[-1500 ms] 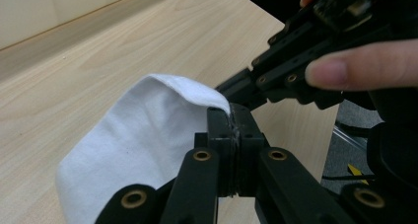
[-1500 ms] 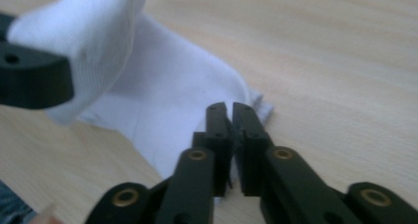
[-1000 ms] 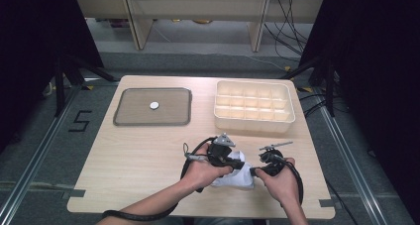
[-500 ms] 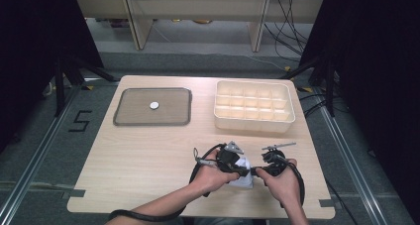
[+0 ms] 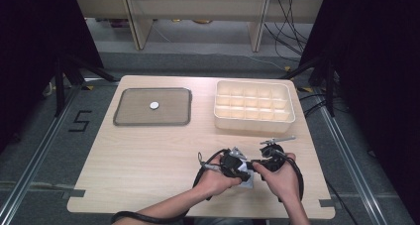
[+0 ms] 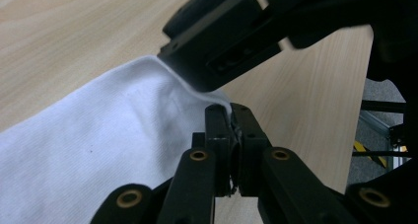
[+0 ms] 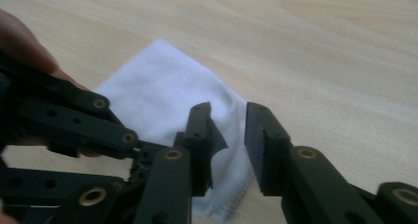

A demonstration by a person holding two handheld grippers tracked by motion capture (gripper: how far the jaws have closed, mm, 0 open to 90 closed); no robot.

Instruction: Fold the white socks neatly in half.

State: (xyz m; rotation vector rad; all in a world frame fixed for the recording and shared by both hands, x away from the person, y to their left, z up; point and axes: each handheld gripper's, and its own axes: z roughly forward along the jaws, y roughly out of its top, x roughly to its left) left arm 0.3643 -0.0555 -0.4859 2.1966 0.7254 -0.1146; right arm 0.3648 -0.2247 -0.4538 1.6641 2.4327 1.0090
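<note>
Both tongs are down at the near edge of the wooden table [image 5: 148,150], meeting over a small white cloth [image 5: 246,183]. Seen from its own camera, the left tongs [image 6: 230,120] have their two black jaws pressed together with the edge of the cloth [image 6: 108,145] pinched between them, so they are clamped on the fabric. From above, the left tongs [image 5: 237,166] sit in the person's left hand [image 5: 215,180], pointing toward the other hand.

Right beside them, the right tongs [image 7: 227,135] have just been opening: their jaws stand apart with a clear gap, and the cloth [image 7: 167,91] lies under and between them on the table, no pad pressing on it. In the high view the right tongs [image 5: 265,160] are held in the right hand [image 5: 280,178], close enough to the left ones that the two tools nearly touch; whether they do touch I cannot tell from here.

Most of the cloth lies flat on the wood, with one part lifted slightly where the left jaws grip it.

Farther back on the table, well apart from the hands, a dark tray [image 5: 124,113] lies on the left with a small white disc [image 5: 154,105] resting in it. A pale box divided into compartments [image 5: 252,120] stands on the right.
</note>
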